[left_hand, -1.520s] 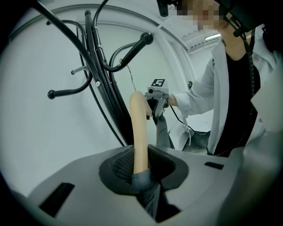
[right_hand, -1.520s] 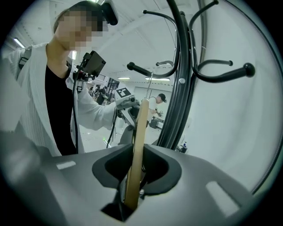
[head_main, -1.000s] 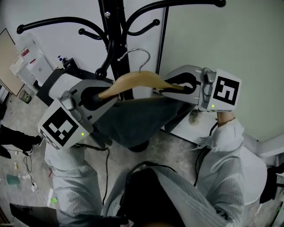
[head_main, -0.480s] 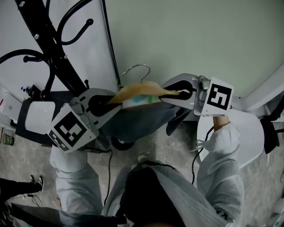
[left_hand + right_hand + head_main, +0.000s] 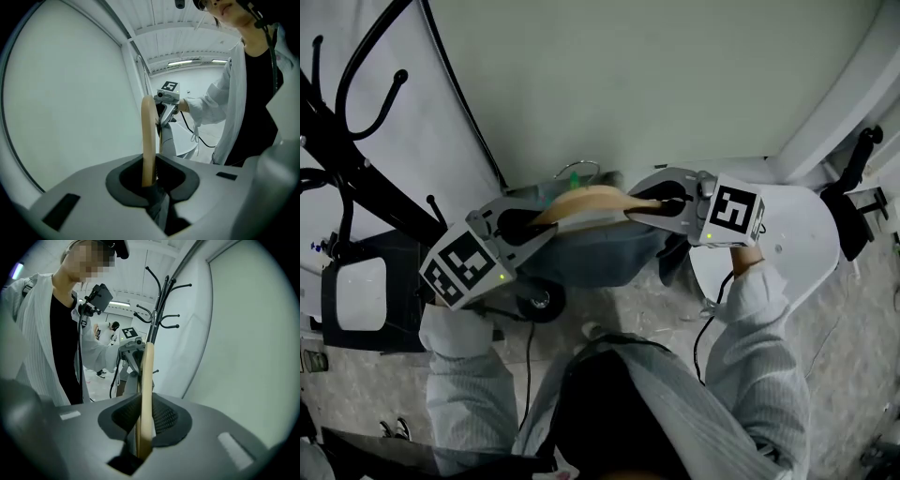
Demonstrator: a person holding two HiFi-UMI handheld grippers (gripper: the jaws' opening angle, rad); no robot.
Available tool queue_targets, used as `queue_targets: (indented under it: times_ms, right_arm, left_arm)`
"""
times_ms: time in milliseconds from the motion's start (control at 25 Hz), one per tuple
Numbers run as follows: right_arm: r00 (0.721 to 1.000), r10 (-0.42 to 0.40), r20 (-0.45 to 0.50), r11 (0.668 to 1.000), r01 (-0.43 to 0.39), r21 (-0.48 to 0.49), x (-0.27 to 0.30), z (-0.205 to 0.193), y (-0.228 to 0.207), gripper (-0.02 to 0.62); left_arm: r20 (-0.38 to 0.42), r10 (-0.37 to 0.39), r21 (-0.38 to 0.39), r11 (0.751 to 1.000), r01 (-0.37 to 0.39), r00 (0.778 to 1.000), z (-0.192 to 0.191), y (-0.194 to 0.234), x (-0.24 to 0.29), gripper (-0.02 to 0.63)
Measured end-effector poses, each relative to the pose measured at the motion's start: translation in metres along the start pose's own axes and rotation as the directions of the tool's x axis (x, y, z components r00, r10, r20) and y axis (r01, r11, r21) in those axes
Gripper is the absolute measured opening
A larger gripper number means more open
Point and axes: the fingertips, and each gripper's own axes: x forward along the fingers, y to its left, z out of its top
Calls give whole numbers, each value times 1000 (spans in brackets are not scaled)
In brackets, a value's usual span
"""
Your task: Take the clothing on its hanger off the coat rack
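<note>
The wooden hanger [image 5: 586,200] is carrying a dark grey garment [image 5: 591,253] and is floating just above centre in the head view. Its hook is catching on nothing, and the coat rack [image 5: 158,310] is standing well apart toward ten o'clock. The left gripper [image 5: 530,223] is clamping the hanger's nine-o'clock end. The right gripper [image 5: 661,202] is clamping its three-o'clock end, probably to keep it level so the garment isn't slipping off.

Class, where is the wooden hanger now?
Head view, centre: the wooden hanger is held between the left gripper and right gripper, off the coat rack at left.
</note>
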Motion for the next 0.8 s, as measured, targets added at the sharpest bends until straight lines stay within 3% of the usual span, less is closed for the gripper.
queue_targets:
  times_ms: [440, 800]
  right_arm:
    - [999, -38, -12, 998, 39, 56, -1, -19, -2, 60]
    - [1000, 1, -5, 998, -1, 56, 1, -23, 0, 60]
  left_arm:
    - [-10, -59, -5, 998, 59, 998, -4, 2, 14, 60]
    - [-12, -50, -37, 998, 49, 999, -6, -3, 14, 58]
